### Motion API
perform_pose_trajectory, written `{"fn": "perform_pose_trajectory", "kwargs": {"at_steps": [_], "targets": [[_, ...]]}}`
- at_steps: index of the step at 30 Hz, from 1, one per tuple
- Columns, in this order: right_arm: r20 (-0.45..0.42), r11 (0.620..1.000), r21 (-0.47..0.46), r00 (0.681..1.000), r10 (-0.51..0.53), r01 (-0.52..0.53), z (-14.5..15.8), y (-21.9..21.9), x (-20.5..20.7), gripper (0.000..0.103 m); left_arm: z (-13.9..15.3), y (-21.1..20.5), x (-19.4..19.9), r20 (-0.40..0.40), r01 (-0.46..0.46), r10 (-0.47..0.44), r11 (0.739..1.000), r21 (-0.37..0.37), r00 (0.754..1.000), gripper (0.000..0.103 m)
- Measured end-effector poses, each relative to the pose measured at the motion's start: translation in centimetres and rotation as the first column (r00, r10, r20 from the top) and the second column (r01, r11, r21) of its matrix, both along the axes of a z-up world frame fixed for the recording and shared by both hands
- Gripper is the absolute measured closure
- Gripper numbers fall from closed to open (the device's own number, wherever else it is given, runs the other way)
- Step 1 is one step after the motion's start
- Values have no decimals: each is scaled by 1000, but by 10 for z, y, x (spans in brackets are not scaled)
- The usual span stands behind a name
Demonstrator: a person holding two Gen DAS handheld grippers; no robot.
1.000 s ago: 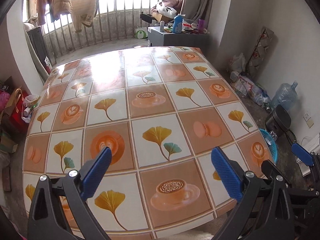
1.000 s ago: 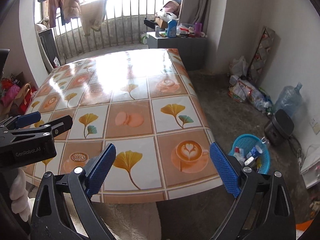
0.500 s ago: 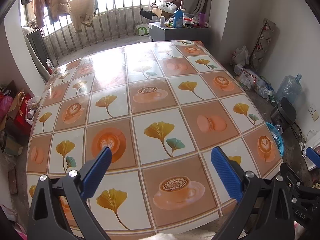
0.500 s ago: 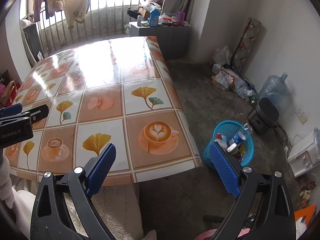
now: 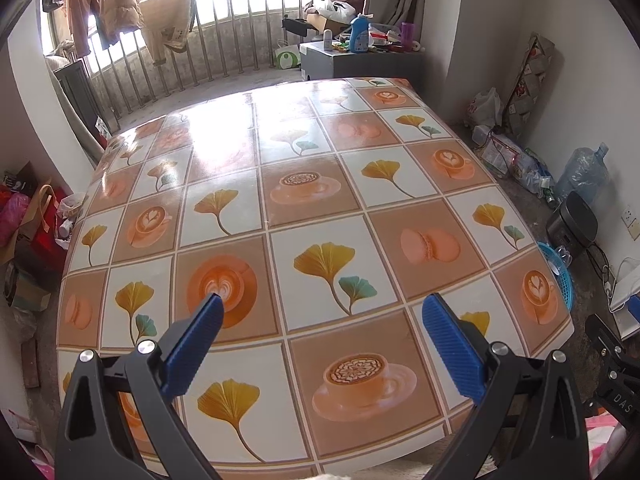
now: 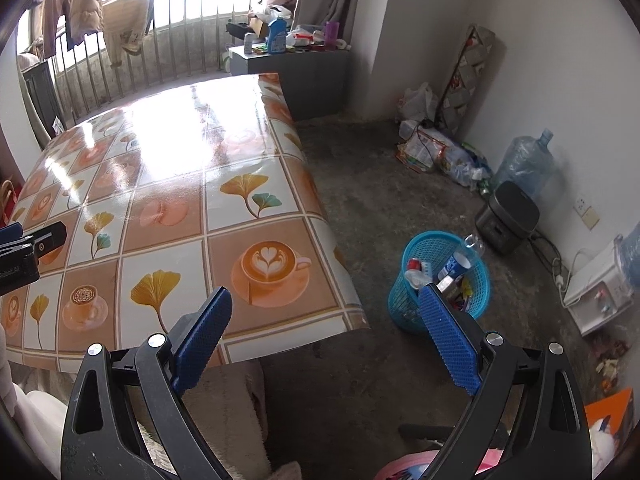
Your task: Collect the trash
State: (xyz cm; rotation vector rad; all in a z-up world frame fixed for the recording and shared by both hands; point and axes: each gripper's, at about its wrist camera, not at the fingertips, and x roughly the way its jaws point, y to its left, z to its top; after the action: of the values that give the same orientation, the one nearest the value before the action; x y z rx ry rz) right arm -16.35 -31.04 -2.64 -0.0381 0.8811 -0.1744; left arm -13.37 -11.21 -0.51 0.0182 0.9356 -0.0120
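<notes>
**Trash in the basket, both grippers empty**

Swung off the table and out over the floor within the last second. Right gripper now looking down at the blue basket, where a second ago it looked mostly along the tablecloth. Spread wide, blue pads far apart, nothing between them. Left gripper likewise: wide open, holding nothing, drawn back a little, so more tabletop now showing ahead of its fingers.

Basket just beyond the right-hand fingertip of the right gripper, near rim partly hidden behind that pad; table edge off past the left-hand finger. From the left gripper, only a sliver of blue rim, well out past the right-hand finger and below the table edge.

Standing upright on the floor, long axis vertical, mouth open upward. Inside: a clear bottle leaning over the far rim, neck up and away from the fingers, a blue-and-white container slanted the same way, and small bits too jumbled to name.

No loose scrap visible on the tablecloth ahead of either pair of fingers. Probably means collecting from the table is finished, or nearly so.
</notes>
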Motion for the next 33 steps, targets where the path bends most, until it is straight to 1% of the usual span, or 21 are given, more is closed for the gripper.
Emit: {"fn": "perform_pose_trajectory", "kwargs": {"at_steps": [14,20,33], "targets": [[5,1000,11,1000,-22,22,-3,-7,-1,13,4,4,-2,7,18,-18,998,60,1000,6],[7,1000,7,1000,-25,25,-3,-8,-1,13,3,4,-3,9,16,-17,998,66,1000,6],[11,1000,6,1000,-23,23,-3,-9,-3,13,6,-6,-5,20,54,-56,995,84,998,6]]}}
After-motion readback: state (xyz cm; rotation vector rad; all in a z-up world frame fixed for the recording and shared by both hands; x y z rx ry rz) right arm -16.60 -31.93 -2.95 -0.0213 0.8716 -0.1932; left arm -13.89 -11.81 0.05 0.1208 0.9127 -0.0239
